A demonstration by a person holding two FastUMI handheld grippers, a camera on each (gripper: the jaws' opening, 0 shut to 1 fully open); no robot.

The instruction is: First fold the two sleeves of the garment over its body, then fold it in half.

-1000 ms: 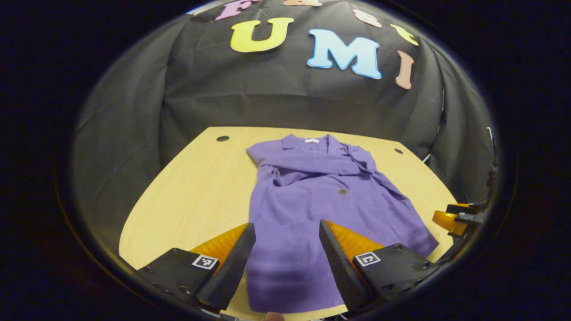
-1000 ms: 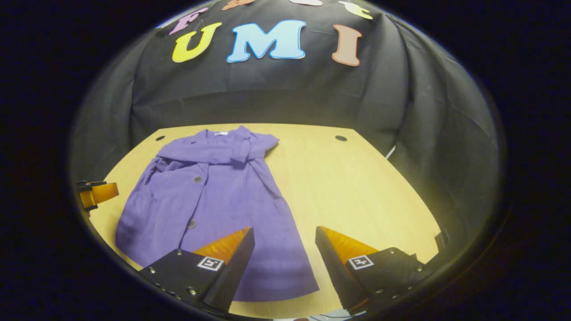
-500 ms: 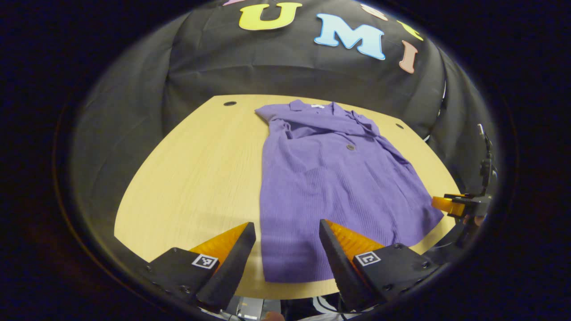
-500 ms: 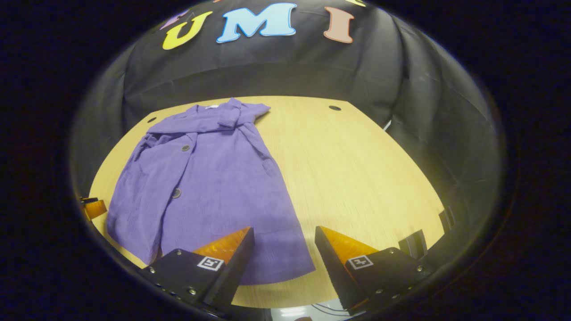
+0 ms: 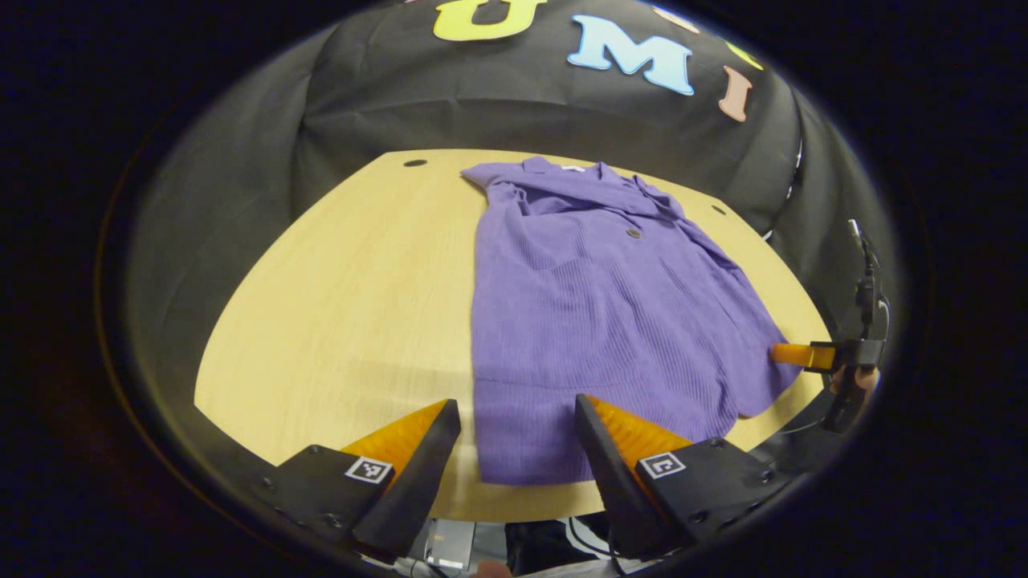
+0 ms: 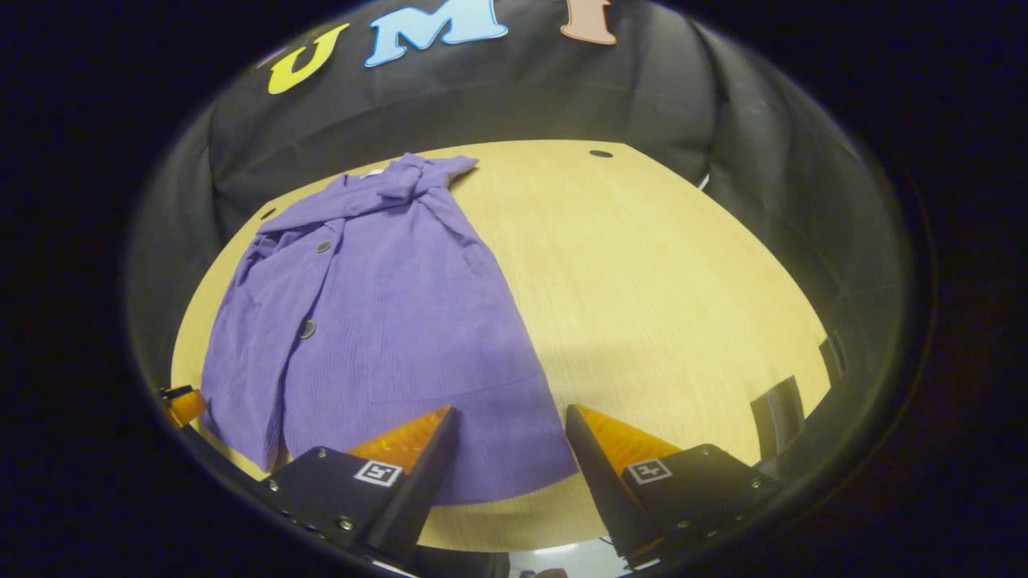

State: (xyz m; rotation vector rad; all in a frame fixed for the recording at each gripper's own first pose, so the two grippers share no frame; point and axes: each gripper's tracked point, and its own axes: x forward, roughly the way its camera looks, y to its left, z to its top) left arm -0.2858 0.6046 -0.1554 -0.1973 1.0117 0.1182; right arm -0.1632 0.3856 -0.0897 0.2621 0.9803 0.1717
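A purple buttoned garment [image 5: 594, 305] lies flat on the wooden table [image 5: 345, 297], collar toward the far wall, both sleeves folded across its chest. My left gripper [image 5: 514, 417] hovers open over the hem's near left corner, nothing between its fingers. In the right gripper view the same garment [image 6: 385, 321] spreads to the left, and my right gripper [image 6: 510, 421] hangs open above the hem's near right corner. The right gripper's fingertip [image 5: 795, 355] and the hand holding it [image 5: 855, 377] show at the left gripper view's right edge; the left gripper's fingertip [image 6: 181, 401] peeks in at the right gripper view's left edge.
The table's near edge [image 5: 514, 510] runs just below the hem. Small round holes [image 5: 415, 163] [image 6: 600, 153] sit at the table's far corners. Bare wood lies left of the garment in the left gripper view and right of the garment [image 6: 666, 281] in the right gripper view. Black cloth walls surround the table.
Both grippers have drawn back toward the table's near edge and risen, so the garment's hem now lies just ahead of the fingertips. Both stayed open; the garment has not moved.
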